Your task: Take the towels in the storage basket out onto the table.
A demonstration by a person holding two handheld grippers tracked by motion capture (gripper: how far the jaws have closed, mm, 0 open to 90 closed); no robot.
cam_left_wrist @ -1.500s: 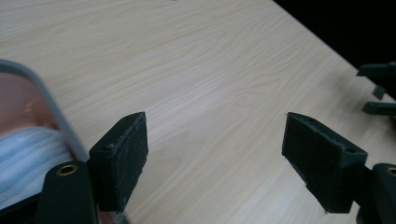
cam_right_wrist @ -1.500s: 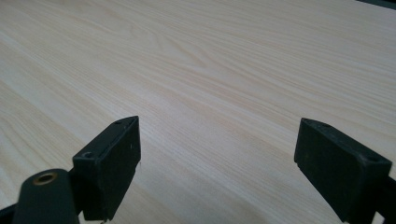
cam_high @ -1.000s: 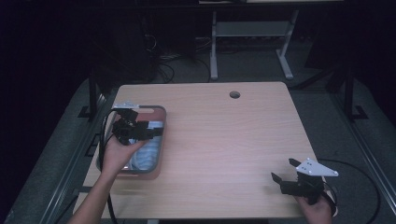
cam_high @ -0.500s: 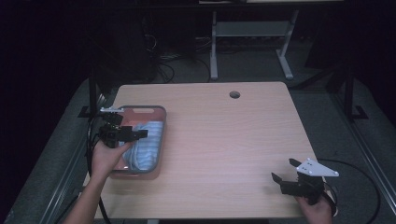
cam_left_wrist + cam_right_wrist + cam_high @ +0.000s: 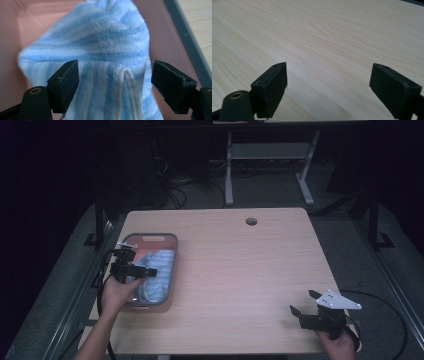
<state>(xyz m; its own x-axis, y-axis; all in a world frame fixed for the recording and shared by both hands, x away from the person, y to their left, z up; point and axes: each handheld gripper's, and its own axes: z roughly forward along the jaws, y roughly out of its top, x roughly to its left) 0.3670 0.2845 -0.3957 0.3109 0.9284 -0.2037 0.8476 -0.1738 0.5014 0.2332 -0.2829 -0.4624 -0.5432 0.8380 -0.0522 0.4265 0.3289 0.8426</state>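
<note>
At the left of the high view, the left gripper [image 5: 150, 272] hangs over a grey-rimmed tray [image 5: 174, 262] with a pinkish floor, which sits on the left part of the light wooden worktop [image 5: 250, 270]. A blue-and-white striped towel [image 5: 157, 270] lies bunched inside the tray, taking up most of its right and lower part; the upper end of the tray's floor stays bare. The person's left hand [image 5: 119, 292] holds that gripper from the lower left of the frame, with the forearm running down to the bottom edge.

In the left gripper view the gripper [image 5: 115, 82] has its two black jaws spread wide, one in the lower left and one in the lower right of the frame, and the towel [image 5: 100, 50] lies between and beyond them. The jaws hold nothing: the fabric shows in the gap, and whether the pads touch it cannot be told. The tray's pink wall [image 5: 37, 22] shows in the upper left and its grey rim [image 5: 187, 37] runs down the right side, with the worktop [image 5: 200, 15] past it in the upper right corner.

The right gripper [image 5: 297, 312] sits in the lower right of the high view, near the worktop's lower edge and well apart from the tray, held by the right hand [image 5: 340, 345]. In the right gripper view it [image 5: 329, 87] is wide open and empty above bare wood [image 5: 324, 30].
</note>
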